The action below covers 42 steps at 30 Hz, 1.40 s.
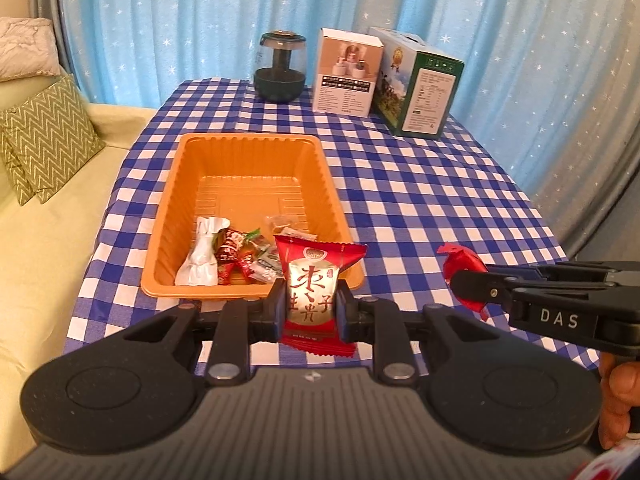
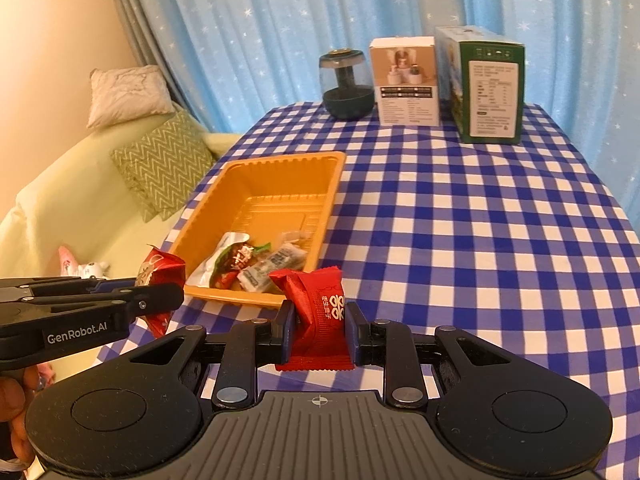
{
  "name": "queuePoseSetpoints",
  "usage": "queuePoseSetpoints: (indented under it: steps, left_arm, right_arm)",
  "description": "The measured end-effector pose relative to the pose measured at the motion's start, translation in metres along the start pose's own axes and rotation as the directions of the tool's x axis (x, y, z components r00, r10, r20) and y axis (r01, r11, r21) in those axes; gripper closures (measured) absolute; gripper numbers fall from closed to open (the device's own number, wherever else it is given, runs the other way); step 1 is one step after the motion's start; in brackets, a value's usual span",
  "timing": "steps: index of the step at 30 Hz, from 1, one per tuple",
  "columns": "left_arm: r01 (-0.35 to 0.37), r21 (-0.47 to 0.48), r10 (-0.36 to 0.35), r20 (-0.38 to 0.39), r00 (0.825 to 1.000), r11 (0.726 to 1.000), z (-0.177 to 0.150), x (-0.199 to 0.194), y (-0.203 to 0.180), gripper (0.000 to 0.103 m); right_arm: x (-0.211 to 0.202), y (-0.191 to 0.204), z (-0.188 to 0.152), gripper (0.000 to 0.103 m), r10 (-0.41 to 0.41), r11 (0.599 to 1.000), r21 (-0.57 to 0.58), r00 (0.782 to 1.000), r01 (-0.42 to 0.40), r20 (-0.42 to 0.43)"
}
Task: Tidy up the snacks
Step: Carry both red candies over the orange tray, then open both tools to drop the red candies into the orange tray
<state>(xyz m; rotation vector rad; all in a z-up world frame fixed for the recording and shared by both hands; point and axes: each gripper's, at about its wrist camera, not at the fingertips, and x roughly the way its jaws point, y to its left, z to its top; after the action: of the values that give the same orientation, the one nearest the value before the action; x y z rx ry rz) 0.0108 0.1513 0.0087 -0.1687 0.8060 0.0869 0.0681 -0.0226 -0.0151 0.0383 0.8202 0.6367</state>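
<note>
An orange plastic tray [image 1: 248, 152] sits on the blue checked tablecloth, with several wrapped snacks [image 1: 228, 256] at its near end. My left gripper [image 1: 310, 304] is shut on a red and white snack packet [image 1: 312, 288], held just in front of the tray's near rim. My right gripper [image 2: 318, 320] is shut on a red candy packet [image 2: 320, 312], to the right of the tray [image 2: 280, 168]. The right gripper also shows in the left wrist view [image 1: 472, 284], and the left gripper shows in the right wrist view [image 2: 168, 296], each with its packet.
At the table's far end stand a dark round jar [image 1: 282, 68], a white box [image 1: 346, 72] and a green box [image 1: 416, 84]. A pale sofa with a zigzag cushion [image 1: 48, 136] lies left of the table. Blue starred curtains hang behind.
</note>
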Motion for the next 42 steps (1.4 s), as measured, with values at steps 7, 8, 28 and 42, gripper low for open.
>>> queuePoseSetpoints:
  steps: [7,8,28,42]
  left_arm:
    - [-0.011,-0.014,0.011,-0.005,1.000,1.000,0.003,0.007,0.013,0.081]
    - [-0.013,-0.015,0.013,-0.006,1.000,1.000,0.004,0.008,0.014,0.081]
    - [-0.037,-0.005,0.037,-0.017,0.999,0.999,0.037,0.052,0.048,0.081]
    - [-0.040,0.019,0.041,-0.043,0.998,0.999,0.066,0.103,0.074,0.081]
  right_arm:
    - [0.015,0.008,0.007,0.076,0.016,1.000,-0.015,1.000,-0.016,-0.008]
    - [0.017,0.008,0.008,0.076,0.019,1.000,-0.015,1.000,-0.019,-0.010]
    - [0.071,0.023,0.053,0.077,0.048,0.996,-0.078,0.999,-0.049,-0.015]
    - [0.127,0.021,0.081,0.076,0.083,0.995,-0.058,0.996,-0.084,-0.027]
